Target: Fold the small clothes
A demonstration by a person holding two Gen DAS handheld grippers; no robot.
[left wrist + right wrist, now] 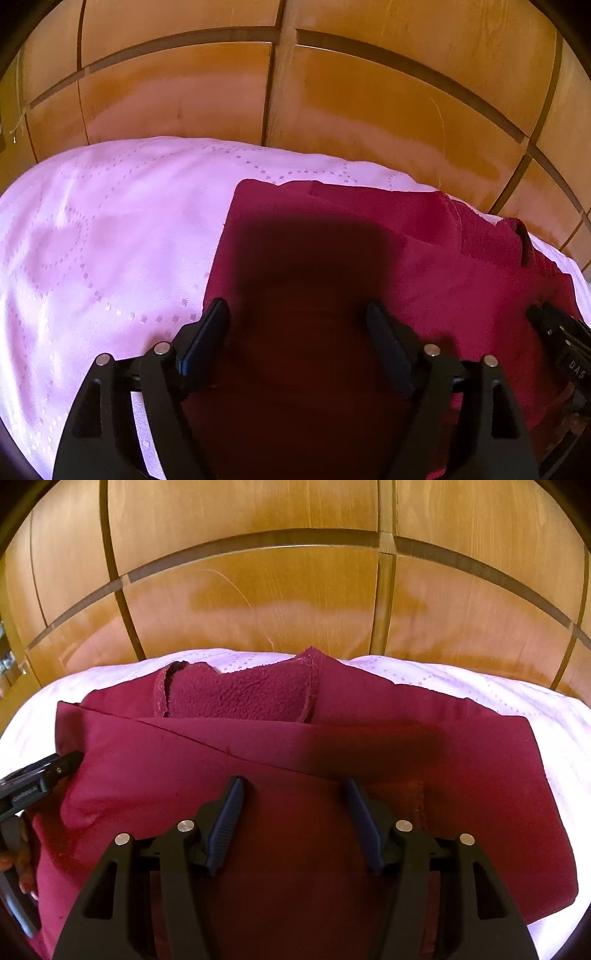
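Observation:
A dark red fleece garment lies partly folded on a pale pink patterned bedcover. My left gripper is open and empty, hovering just above the garment's left part. My right gripper is open and empty above the garment's middle; the fleecy inner side shows at the collar. The right gripper's body shows at the right edge of the left wrist view. The left gripper's body shows at the left edge of the right wrist view.
A wooden wardrobe wall with dark inlay strips stands right behind the bed and also fills the back of the right wrist view. The bedcover stretches to both sides of the garment.

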